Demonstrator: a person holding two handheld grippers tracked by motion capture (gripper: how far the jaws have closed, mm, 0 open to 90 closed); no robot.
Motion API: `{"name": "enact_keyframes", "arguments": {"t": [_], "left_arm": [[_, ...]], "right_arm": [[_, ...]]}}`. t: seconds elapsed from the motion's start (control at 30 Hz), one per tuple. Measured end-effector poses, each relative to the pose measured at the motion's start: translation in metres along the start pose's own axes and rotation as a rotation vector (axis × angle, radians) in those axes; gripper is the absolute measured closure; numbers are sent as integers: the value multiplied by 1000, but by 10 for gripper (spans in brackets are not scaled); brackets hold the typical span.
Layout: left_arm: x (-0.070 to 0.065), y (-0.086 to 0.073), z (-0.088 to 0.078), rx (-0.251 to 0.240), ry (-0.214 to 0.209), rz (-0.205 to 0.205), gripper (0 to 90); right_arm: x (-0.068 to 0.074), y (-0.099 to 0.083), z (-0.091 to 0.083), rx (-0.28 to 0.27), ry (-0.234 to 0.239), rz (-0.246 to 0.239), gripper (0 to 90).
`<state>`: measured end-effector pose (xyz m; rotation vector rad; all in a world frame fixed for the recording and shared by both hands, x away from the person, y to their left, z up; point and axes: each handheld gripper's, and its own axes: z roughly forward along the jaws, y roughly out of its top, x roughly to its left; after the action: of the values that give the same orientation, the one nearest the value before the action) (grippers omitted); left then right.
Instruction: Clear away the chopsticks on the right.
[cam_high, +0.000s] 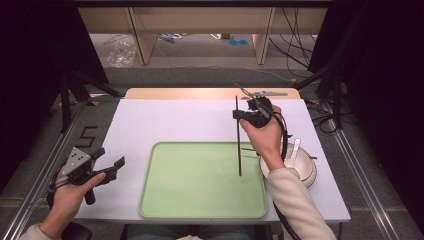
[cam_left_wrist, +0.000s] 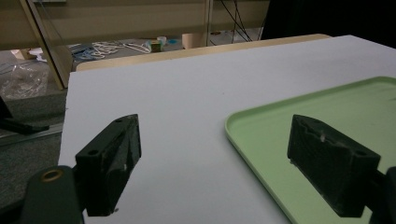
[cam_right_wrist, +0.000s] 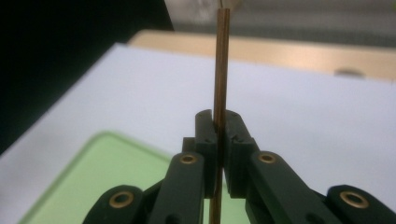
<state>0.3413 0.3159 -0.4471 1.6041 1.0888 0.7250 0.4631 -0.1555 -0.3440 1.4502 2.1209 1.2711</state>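
The right hand-held gripper (cam_right_wrist: 219, 140) is clamped on a thin brown stick (cam_right_wrist: 221, 60), held upright over the right part of the green tray (cam_high: 165, 200). It looks light, stiff and slippery; pinch mid-shaft. The left hand-held gripper (cam_left_wrist: 215, 163) hovers open over the surface (cam_left_wrist: 187, 93), left of the tray.

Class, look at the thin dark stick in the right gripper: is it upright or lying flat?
Upright. The thin dark stick stands vertically over the pale green tray, clamped between the right gripper's jaws.
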Motion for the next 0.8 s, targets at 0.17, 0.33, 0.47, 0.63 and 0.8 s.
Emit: {"name": "enact_keyframes", "arguments": {"t": [0.17,0.33,0.47,0.63,0.8], "left_arm": [[0,0,0,1,0,-1,176],[0,0,0,0,-1,0,176],[0,0,0,0,-2,-1,176],[0,0,0,1,-2,-1,176],[0,0,0,1,-2,0,176]], "right_arm": [[-1,-7,14,128,-46,27,870],[1,-17,28,281,-82,76,870],[6,-22,38,374,-104,108,869],[5,-29,49,427,-119,104,869],[1,-37,57,481,-129,129,868]]}}
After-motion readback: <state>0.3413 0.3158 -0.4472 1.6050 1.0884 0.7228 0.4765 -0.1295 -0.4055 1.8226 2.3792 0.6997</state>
